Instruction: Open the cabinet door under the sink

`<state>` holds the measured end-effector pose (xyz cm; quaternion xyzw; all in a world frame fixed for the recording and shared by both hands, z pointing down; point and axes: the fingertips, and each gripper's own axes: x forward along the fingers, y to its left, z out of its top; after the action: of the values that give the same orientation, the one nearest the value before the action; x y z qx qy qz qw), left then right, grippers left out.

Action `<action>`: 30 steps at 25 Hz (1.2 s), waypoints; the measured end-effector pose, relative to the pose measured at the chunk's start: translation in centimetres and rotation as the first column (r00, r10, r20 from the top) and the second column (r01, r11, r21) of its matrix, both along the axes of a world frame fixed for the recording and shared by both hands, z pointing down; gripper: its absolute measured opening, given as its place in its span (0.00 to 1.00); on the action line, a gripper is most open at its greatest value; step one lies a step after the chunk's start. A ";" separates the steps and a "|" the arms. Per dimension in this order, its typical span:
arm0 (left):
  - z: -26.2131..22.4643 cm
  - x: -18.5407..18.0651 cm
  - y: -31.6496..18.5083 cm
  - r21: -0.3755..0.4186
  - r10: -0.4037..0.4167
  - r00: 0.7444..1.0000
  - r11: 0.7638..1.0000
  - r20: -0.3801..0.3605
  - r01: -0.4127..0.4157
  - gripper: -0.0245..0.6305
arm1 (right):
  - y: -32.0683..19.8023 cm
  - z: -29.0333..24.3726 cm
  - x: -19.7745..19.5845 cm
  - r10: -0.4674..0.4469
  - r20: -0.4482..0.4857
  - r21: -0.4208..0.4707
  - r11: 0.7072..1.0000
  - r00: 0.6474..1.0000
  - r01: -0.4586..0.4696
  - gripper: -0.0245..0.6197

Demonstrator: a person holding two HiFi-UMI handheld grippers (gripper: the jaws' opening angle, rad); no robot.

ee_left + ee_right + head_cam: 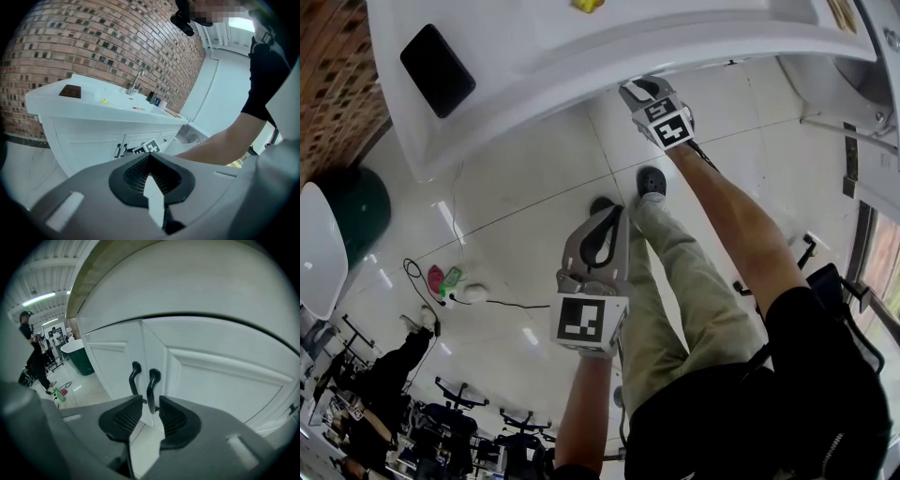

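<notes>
Currently the right gripper [151, 403] has its jaws wide around the black handle [152, 383] of the closed right cabinet door [220, 380], not clamped; the left gripper [149, 157] has its jaws together, empty.

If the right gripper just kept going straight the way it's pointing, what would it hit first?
Most likely the right-hand black handle. It stands in line with the gap between the open jaws of the right gripper, with the white cabinet door just behind it. How near it is, I can't tell.
</notes>
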<state>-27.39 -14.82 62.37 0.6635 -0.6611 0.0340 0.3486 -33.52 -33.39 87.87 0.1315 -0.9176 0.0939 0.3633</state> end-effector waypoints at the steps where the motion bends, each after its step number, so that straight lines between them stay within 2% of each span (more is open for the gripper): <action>1: 0.0 -0.1 0.0 0.000 -0.006 1.000 1.000 -0.004 0.006 0.06 | -0.2 0.0 -0.1 0.001 0.000 0.000 1.000 1.000 -0.001 0.19; 6: 0.3 -0.2 0.2 -0.014 -0.009 1.000 1.000 -0.011 0.009 0.06 | -0.5 0.3 -0.9 0.001 -0.004 0.000 1.000 1.000 -0.001 0.18; 9: 0.5 -0.3 0.2 -0.021 -0.006 1.000 1.000 -0.009 0.005 0.06 | -0.4 0.5 -1.0 0.005 -0.015 0.013 1.000 1.000 -0.005 0.10; 20: 0.3 -0.1 0.1 -0.015 0.027 0.999 1.000 -0.025 -0.027 0.06 | -0.1 0.6 -0.8 0.040 -0.003 0.027 0.999 0.999 -0.040 0.09; 30: 0.0 2.4 0.5 -0.001 0.084 0.995 0.996 -0.051 -0.084 0.06 | 1.1 0.5 0.7 0.045 -0.012 0.029 0.999 0.999 -0.045 0.09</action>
<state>-25.02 -14.32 62.41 0.6908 -0.6234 0.0326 0.3648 -32.81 -32.26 88.42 0.1579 -0.9132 0.0879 0.3652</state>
